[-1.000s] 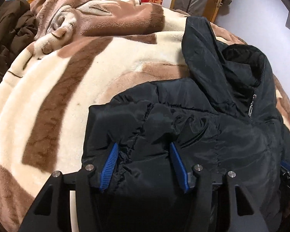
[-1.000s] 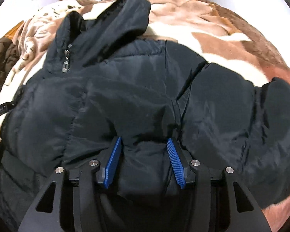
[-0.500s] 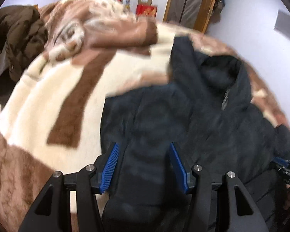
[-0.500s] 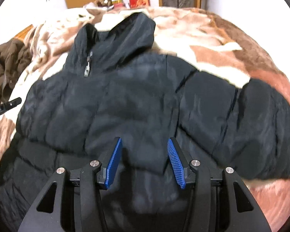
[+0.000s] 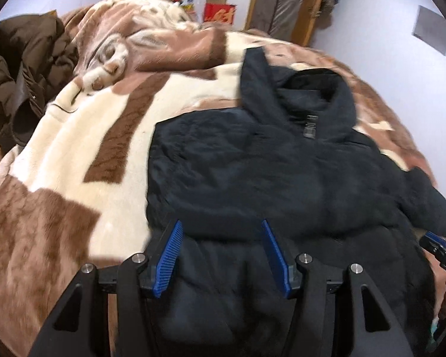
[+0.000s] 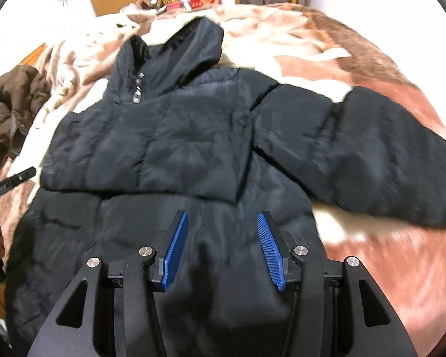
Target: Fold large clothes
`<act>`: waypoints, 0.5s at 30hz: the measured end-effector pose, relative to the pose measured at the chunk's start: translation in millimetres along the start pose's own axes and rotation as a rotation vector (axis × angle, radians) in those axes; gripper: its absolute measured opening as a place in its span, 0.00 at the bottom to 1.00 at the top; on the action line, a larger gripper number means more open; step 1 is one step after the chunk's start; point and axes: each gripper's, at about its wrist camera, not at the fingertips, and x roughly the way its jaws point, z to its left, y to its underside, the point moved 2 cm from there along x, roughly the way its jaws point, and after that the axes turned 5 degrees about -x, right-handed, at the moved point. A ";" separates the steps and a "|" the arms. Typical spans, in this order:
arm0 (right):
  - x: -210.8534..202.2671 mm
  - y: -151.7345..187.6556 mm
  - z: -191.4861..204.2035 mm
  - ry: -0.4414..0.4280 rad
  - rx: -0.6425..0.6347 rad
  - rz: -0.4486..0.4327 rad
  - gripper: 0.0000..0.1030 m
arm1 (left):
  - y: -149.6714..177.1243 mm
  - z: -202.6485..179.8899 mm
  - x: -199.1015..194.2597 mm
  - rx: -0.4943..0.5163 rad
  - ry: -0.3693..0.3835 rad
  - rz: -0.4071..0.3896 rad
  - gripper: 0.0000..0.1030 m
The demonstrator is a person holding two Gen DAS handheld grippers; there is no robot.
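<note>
Nearest, the left gripper (image 5: 221, 250) and the right gripper (image 6: 223, 248) both hung above the hem with fingers spread wide, holding nothing. The black puffy jacket (image 6: 175, 148) lay flat on the brown and cream blanket (image 5: 74, 154). It looked soft, thick and a bit slippery, so pinching the hem or the sleeve (image 6: 371, 148) seemed best. Farthest away lay the hood (image 6: 193, 47).
</note>
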 end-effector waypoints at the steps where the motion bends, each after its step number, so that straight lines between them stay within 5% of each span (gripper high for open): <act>1: -13.3 6.5 -0.8 -0.002 0.008 -0.012 0.48 | 7.1 -7.1 -12.5 0.008 0.004 -0.003 0.56; 8: -78.8 50.4 -3.0 -0.036 0.085 -0.059 0.48 | 57.9 -47.1 -78.8 0.032 0.089 -0.027 0.56; 15: -104.2 78.5 -22.7 -0.027 0.142 -0.059 0.48 | 84.0 -77.5 -100.8 0.086 0.119 -0.013 0.57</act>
